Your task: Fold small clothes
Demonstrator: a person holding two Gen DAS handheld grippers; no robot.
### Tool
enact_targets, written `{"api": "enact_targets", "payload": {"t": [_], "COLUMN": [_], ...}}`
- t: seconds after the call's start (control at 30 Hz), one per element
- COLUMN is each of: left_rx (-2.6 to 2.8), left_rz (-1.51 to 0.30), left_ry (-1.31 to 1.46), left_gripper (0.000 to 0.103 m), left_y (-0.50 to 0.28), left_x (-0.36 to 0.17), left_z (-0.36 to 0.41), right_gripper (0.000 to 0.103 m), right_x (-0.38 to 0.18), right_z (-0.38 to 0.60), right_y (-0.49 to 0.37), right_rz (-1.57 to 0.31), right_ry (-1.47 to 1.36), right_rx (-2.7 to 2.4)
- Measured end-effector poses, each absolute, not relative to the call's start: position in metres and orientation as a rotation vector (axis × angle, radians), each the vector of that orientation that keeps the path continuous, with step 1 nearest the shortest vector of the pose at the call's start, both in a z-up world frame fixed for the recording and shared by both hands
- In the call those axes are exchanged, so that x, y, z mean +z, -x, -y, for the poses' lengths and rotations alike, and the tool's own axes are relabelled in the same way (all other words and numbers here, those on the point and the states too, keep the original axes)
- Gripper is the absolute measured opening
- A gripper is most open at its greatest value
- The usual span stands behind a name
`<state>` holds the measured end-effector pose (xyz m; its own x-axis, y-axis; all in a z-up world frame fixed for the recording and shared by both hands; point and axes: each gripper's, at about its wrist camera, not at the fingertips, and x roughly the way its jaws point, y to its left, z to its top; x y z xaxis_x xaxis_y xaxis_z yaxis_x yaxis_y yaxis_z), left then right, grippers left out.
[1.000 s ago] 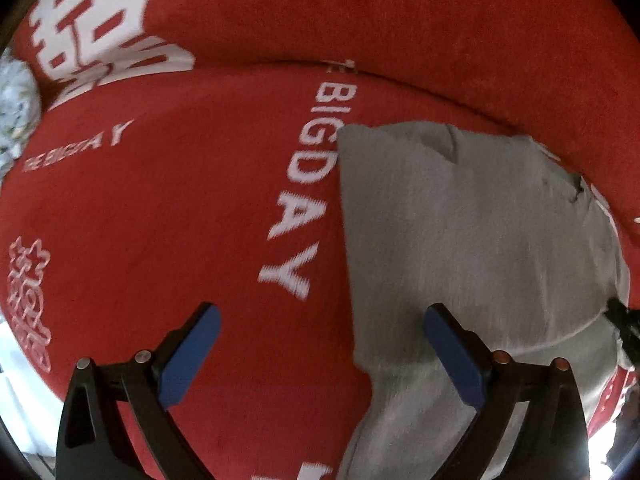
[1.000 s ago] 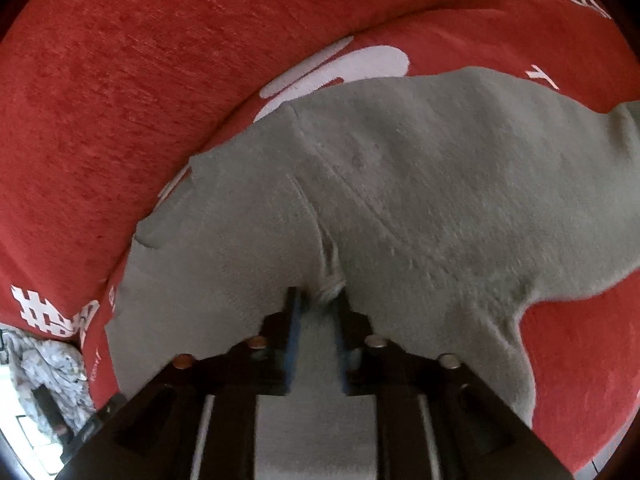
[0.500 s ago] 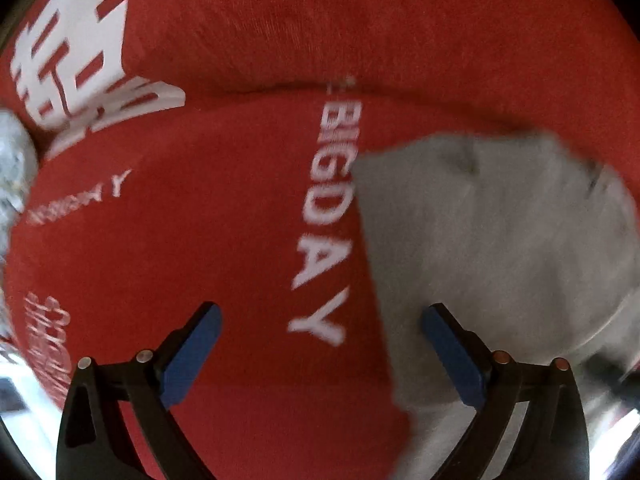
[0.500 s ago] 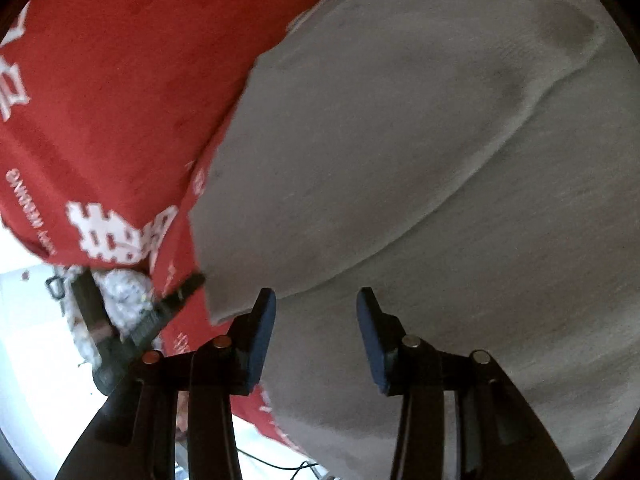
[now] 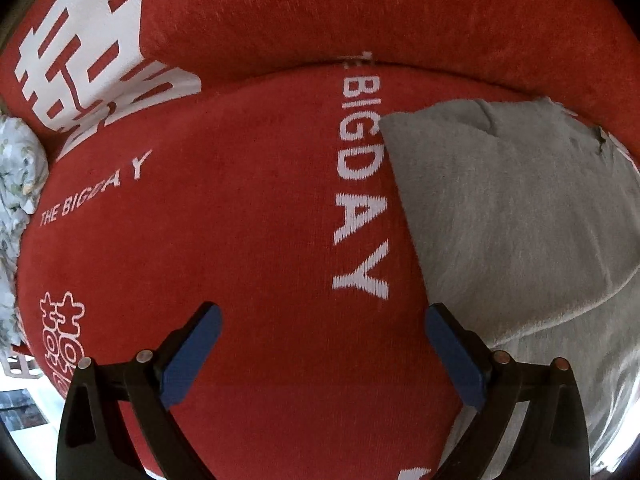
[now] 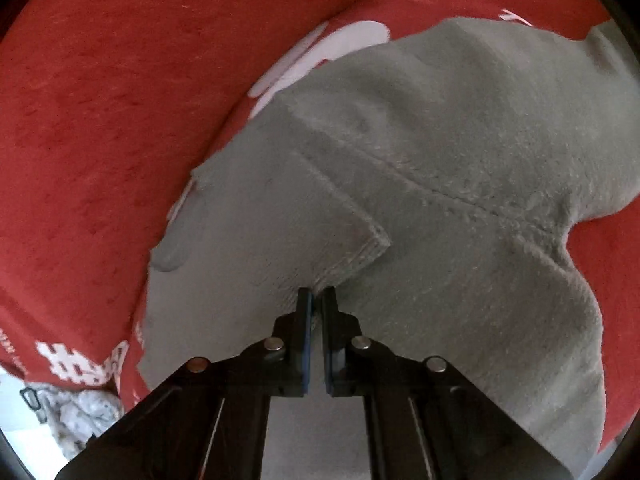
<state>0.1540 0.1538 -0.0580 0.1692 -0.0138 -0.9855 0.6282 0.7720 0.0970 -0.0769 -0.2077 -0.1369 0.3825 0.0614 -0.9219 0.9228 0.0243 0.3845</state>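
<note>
A small grey knit garment [image 6: 440, 184] lies on a red sofa cover [image 6: 100, 100] with white lettering. My right gripper [image 6: 316, 298] is shut on a hemmed corner flap of the garment, which lies folded over the grey cloth. In the left wrist view the garment [image 5: 512, 216] lies at the right, partly folded. My left gripper [image 5: 320, 344] is open and empty over the red seat [image 5: 240, 240], its right finger [image 5: 452, 352] beside the garment's left edge.
A pale floral cloth [image 5: 16, 184] is bunched at the sofa's left end and shows low left in the right wrist view [image 6: 76, 412]. The red backrest [image 5: 360, 8] rises behind the seat. Bright floor shows at the lower left [image 5: 20, 396].
My right gripper opened half a second ago and has shut again on the garment's hemmed corner. My left gripper stayed open and shifted slightly left of the garment.
</note>
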Motion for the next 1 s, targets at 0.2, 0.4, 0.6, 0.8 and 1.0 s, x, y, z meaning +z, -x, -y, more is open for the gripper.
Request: {"api": "enact_targets", "payload": {"t": [0.2, 0.4, 0.6, 0.8, 1.0], "left_rx": [-0.502, -0.592, -0.693, -0.776, -0.8], "left_rz": [-1.361, -1.367, -1.355, -1.339, -1.356], "left_ry": [-0.518, -0.517, -0.556, -0.651, -0.689], "left_gripper": [0.102, 0.102, 0.102, 0.102, 0.102], "left_y": [-0.147, -0.124, -0.088, -0.046, -0.014], "left_x": [-0.044, -0.013, 0.008, 0.008, 0.004], "left_z": [-0.159, -0.147, -0.116, -0.079, -0.048], "right_gripper": [0.005, 0.063, 0.077, 0.08, 0.08], "right_x": [-0.127, -0.101, -0.084, -0.078, -0.076], "right_z": [0.192, 0.158, 0.117, 0.11, 0.121], "right_y": [0.079, 0.091, 0.097, 0.121, 0.159], "right_rz": [-1.078, -1.161, -1.18, -1.178, -1.166], "right_ry": [-1.279, -1.235, -1.26, -1.299, -1.357], "right_rx": [-0.92, -0.846, -0.779, -0.766, -0.748]}}
